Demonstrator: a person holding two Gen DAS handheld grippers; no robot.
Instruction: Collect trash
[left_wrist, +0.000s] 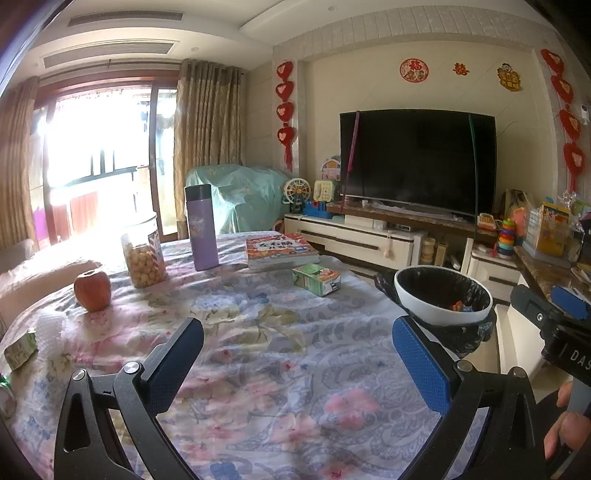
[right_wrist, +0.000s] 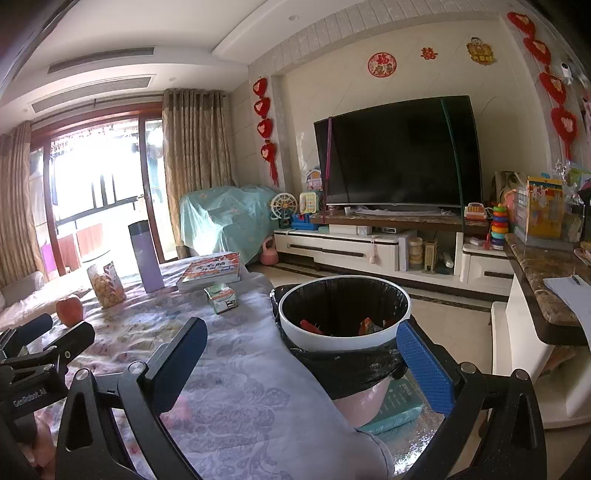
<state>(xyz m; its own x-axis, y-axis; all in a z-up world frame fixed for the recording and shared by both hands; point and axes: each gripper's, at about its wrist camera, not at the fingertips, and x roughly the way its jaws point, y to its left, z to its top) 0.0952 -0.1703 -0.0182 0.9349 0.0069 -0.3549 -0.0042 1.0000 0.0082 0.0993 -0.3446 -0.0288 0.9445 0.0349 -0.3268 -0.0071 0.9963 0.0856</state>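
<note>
A white-rimmed trash bin (left_wrist: 443, 295) with a black liner stands beside the table's right edge; it also shows in the right wrist view (right_wrist: 343, 314) with red scraps inside. A green drink carton (left_wrist: 316, 279) lies on the floral tablecloth (left_wrist: 277, 350), also seen in the right wrist view (right_wrist: 221, 297). Another green carton (left_wrist: 20, 349) and crumpled white wrap (left_wrist: 50, 328) lie at the left edge. My left gripper (left_wrist: 295, 358) is open and empty above the cloth. My right gripper (right_wrist: 303, 362) is open and empty near the bin's rim.
On the table stand an apple (left_wrist: 92, 290), a popcorn jar (left_wrist: 144, 258), a purple flask (left_wrist: 201, 227) and books (left_wrist: 280, 249). A TV (left_wrist: 417, 160) on a low cabinet is behind. A marble counter (right_wrist: 543, 284) runs along the right.
</note>
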